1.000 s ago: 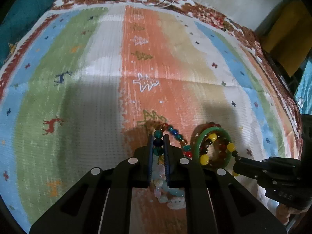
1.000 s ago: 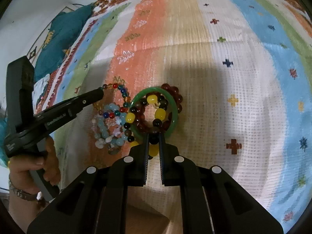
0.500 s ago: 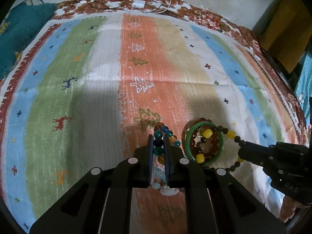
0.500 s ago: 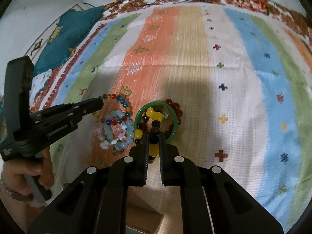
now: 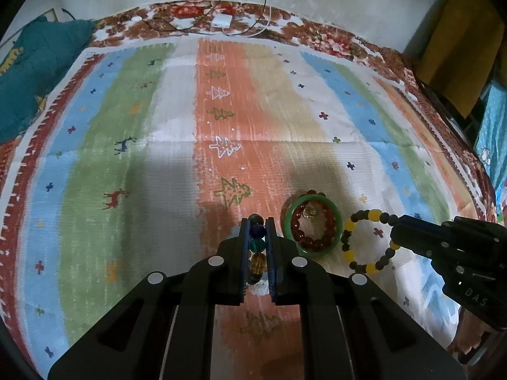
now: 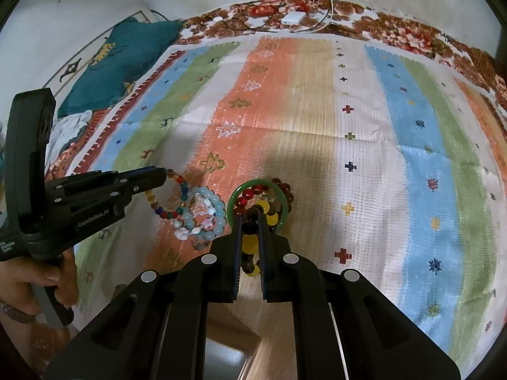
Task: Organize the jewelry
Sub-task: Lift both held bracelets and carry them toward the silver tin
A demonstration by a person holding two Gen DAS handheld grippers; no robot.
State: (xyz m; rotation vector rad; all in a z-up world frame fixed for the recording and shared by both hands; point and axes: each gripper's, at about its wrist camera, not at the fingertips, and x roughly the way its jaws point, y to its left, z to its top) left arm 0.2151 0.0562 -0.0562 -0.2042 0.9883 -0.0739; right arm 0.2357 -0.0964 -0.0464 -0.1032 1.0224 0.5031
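Note:
My left gripper (image 5: 257, 221) is shut on a multicoloured bead bracelet (image 5: 257, 243), lifted off the striped cloth (image 5: 158, 158); it also shows in the right wrist view (image 6: 164, 212). My right gripper (image 6: 252, 213) is shut on a yellow-and-dark bead bracelet (image 6: 250, 242), which hangs as a loop in the left wrist view (image 5: 369, 240). A green bangle (image 5: 313, 220) with a dark red bead bracelet (image 5: 312, 237) inside lies on the cloth between the grippers. A pale blue bead bracelet (image 6: 206, 218) and a whitish stone bracelet (image 6: 190, 232) lie beside the bangle (image 6: 258, 186).
A teal cushion (image 6: 123, 60) lies at the far left edge. A white charger with cables (image 5: 221, 20) sits at the far edge by the wall. A wooden box (image 6: 228, 351) shows below my right gripper. A yellow object (image 5: 459, 38) stands at the far right.
Both grippers have risen and drawn back with their bracelets. The yellow-and-dark bracelet has come off the green bangle and now hangs to its right.

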